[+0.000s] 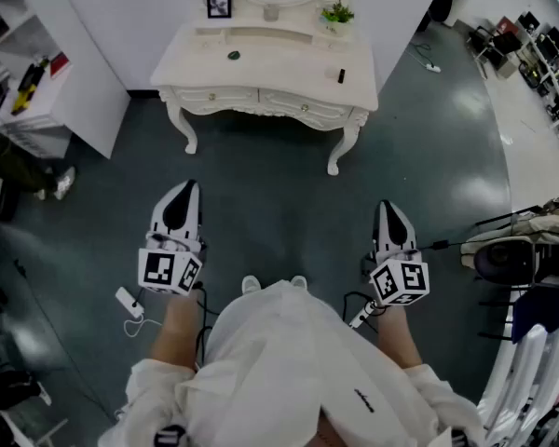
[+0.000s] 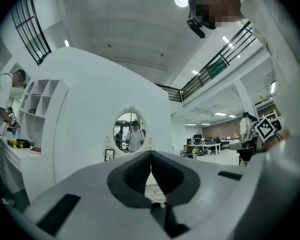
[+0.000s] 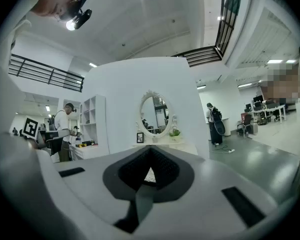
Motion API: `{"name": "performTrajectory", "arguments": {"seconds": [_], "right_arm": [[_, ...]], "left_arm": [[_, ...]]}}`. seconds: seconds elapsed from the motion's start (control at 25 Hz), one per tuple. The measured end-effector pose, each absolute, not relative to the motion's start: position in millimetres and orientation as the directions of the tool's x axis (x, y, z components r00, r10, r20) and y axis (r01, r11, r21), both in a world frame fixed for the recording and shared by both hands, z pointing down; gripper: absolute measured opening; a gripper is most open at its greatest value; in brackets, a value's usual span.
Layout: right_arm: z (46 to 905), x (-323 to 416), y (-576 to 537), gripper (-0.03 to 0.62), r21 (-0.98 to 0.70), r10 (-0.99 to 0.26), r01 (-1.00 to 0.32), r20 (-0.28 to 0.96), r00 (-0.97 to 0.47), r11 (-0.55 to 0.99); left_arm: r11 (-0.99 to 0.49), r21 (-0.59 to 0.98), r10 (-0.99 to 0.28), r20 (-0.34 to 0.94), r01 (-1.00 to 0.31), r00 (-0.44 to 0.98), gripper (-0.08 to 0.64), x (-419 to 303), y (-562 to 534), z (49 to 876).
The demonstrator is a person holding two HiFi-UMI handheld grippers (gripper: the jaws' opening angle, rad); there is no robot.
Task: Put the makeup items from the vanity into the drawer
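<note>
The white vanity [image 1: 279, 63] stands ahead of me, a stretch of dark floor away, with both front drawers [image 1: 212, 95] closed. On its top lie a small dark round item [image 1: 234, 55] and a small dark upright item [image 1: 341, 75]. My left gripper [image 1: 188, 189] and right gripper [image 1: 387, 206] are held low in front of me, far short of the vanity. Both are shut with nothing between the jaws. The left gripper view shows closed jaws [image 2: 151, 154] below the oval mirror [image 2: 129, 131]. The right gripper's closed jaws [image 3: 150, 151] point at the same mirror [image 3: 152, 115].
A picture frame [image 1: 219, 4] and a small plant [image 1: 336, 12] stand at the vanity's back. A white shelf unit [image 1: 65, 91] is on the left, with a person's foot [image 1: 63, 182] beside it. A white plug strip [image 1: 129, 302] lies on the floor; black equipment [image 1: 512, 254] stands at right.
</note>
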State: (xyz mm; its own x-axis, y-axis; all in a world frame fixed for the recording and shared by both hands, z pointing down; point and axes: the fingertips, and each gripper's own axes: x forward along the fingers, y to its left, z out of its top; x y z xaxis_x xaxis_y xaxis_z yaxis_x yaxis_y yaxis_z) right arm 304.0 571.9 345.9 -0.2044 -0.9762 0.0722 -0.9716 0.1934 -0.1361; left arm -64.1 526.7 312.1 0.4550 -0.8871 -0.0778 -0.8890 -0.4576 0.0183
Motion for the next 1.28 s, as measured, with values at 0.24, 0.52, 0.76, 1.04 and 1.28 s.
{"name": "performTrajectory", "arguments": {"seconds": [0.24, 0.52, 0.76, 1.04, 1.28], "right_arm": [[345, 292, 571, 0.018, -0.158, -0.969, -0.962, 0.076, -0.235, 0.221], [348, 264, 560, 0.018, -0.148, -0.964, -0.961, 0.095, -0.250, 0.235], [352, 227, 549, 0.018, -0.147, -0.962, -0.960, 0.105, -0.253, 0.237], [353, 175, 539, 0.018, -0.131, -0.955, -0.956, 0.108, -0.277, 0.263], [358, 148, 530, 0.018, -0.134, -0.948, -0.952, 0.123, -0.292, 0.276]], "left_arm": [[-0.453, 0.026, -0.890, -0.076, -0.891, 0.450, 0.028, -71, 528, 311], [-0.505, 0.053, -0.862, -0.070, -0.861, 0.501, 0.044, -84, 520, 318], [-0.516, 0.036, -0.856, -0.064, -0.856, 0.514, 0.326, -110, 513, 329], [-0.510, -0.004, -0.859, -0.057, -0.860, 0.509, 0.407, -147, 501, 336], [-0.504, 0.032, -0.864, -0.043, -0.863, 0.502, 0.410, -171, 495, 344]]}}
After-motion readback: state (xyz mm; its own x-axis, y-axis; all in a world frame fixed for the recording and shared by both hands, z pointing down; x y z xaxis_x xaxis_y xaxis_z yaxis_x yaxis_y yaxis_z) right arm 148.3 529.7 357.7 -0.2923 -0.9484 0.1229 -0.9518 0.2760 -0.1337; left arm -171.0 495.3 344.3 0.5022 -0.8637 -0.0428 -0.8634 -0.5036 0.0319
